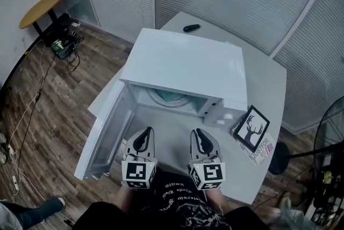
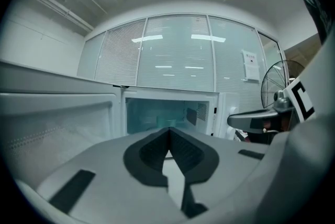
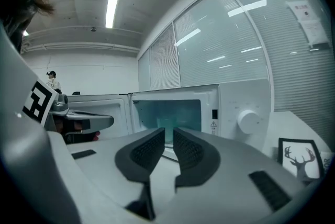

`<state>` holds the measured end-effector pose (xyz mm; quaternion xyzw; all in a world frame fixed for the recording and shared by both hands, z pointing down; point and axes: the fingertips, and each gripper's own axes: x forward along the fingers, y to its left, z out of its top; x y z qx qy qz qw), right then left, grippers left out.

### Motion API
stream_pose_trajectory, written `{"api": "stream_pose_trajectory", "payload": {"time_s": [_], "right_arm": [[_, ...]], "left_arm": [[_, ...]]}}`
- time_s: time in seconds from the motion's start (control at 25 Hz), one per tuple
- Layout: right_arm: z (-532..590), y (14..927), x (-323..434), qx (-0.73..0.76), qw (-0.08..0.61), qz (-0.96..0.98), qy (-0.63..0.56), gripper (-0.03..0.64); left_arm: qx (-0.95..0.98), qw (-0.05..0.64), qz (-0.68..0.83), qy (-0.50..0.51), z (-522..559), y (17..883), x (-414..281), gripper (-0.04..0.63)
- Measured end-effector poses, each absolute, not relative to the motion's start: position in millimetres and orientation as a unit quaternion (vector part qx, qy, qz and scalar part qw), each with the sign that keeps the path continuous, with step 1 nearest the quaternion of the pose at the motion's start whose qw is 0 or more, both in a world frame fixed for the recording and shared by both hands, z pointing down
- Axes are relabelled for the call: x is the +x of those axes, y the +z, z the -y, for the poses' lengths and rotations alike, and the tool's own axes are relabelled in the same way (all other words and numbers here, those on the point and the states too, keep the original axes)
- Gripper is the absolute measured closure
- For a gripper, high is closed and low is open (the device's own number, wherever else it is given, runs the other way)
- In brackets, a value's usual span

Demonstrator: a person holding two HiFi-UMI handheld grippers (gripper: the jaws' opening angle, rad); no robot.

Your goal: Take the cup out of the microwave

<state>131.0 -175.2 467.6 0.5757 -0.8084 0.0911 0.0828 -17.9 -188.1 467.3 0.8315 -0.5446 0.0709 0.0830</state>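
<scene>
Your cup (image 1: 173, 97) sits inside the open microwave (image 1: 183, 62), straight ahead of both claws, which are level in front of its mouth, so neither is clearly nearer. The left claw (image 1: 145, 131) is pinched together and the right claw (image 1: 199, 133) is closed to a sliver; both are empty. The cup looks pale teal, half hidden under the microwave's roof

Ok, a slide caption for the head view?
Left gripper and right gripper point at the open white box-shaped microwave on a pale grey table.
</scene>
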Motion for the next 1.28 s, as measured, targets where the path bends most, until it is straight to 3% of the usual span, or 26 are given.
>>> {"api": "stream_pose_trajectory", "payload": {"time_s": [0.12,0.6,0.8,1.28], "right_arm": [[184.8,470.6,123.4,0.569,0.082,0.811,0.104,0.507],[219.0,479.3,96.4,0.554,0.078,0.82,0.121,0.332],[242.0,487.0,85.3,0.557,0.086,0.817,0.12,0.288],[297.4,514.3,66.2,0.574,0.119,0.801,0.124,0.259]], "left_arm": [[0.831,0.085,0.545,0.074,195.2,469.3,-23.5,0.591],[0.835,0.096,0.535,0.079,211.2,473.4,-35.4,0.592],[0.839,0.1,0.528,0.081,216.7,476.2,-35.8,0.592],[0.841,0.104,0.524,0.088,221.5,479.5,-50.1,0.591]]}}
